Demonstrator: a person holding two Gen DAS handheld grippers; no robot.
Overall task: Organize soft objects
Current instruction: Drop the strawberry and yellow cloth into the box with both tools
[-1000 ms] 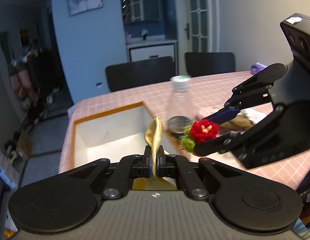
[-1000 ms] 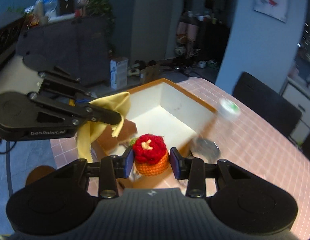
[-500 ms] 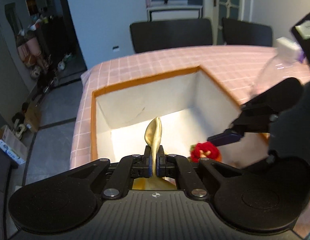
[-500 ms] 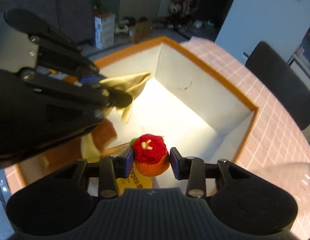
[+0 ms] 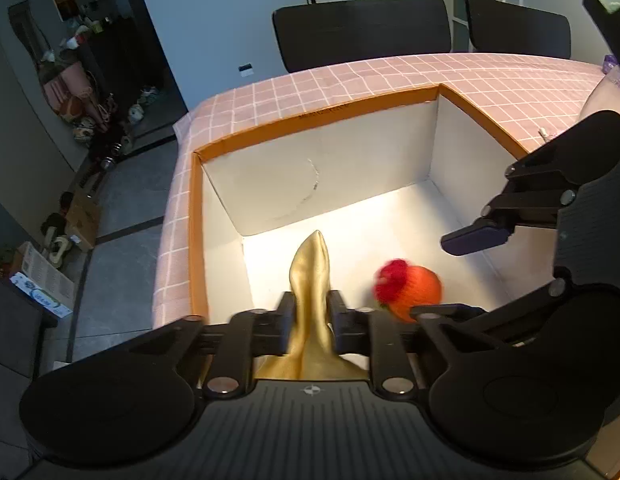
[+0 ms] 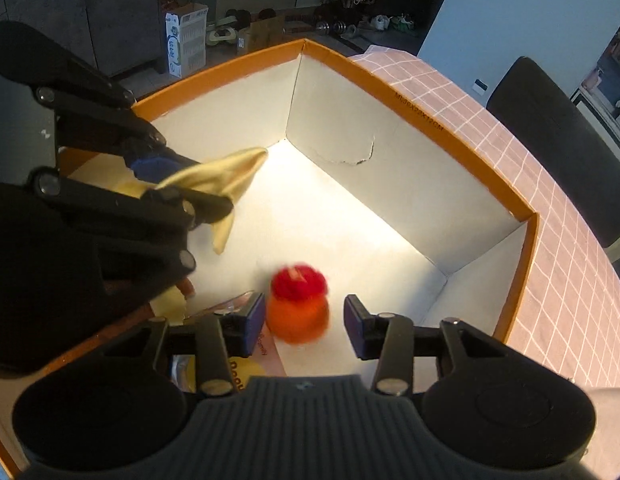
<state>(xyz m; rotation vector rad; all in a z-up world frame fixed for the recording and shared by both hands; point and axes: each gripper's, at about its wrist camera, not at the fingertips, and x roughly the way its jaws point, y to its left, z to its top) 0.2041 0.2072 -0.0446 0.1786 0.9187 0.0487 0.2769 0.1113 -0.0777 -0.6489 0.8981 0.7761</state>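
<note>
Right gripper point(image 6: 305, 322) is sitting with its jaws spread wide over the box, and the crocheted toy point(image 6: 297, 307) is hanging blurred in the gap between the two blue pads, not touching the right one, maybe brushing the left, can't really tell; left gripper point(image 5: 310, 322) is pinching narrow on a gold cloth point(image 5: 311, 280), with the pointed tip of the fabric sticking up past the fingers and the rest bunching out underneath.

So the toy is inside the box point(image 6: 462, 148), low over the white floor near the front; it's one round knitted thing, orange body with a fuzzy red top, and in the left view it's showing up just to the right of the cloth point(image 6: 230, 178); the cloth is being held above the near-left part of the box, looking smooth and a bit shiny, folded into a long leaf shape.

Box is one big rectangular cardboard job, orange rim, white inside walls, with a scuffed tear on the far wall; some flat printed packaging point(image 6: 246, 368) is lying on the floor of it right under the right gripper's left finger, partly hidden.

Outward from there: a pink checked tablecloth point(image 5: 490, 80) is covering the table under the box; two black chairs point(image 5: 362, 28) are standing at the far side; cluttered floor and boxes are sitting off to the left in the dim room.
</note>
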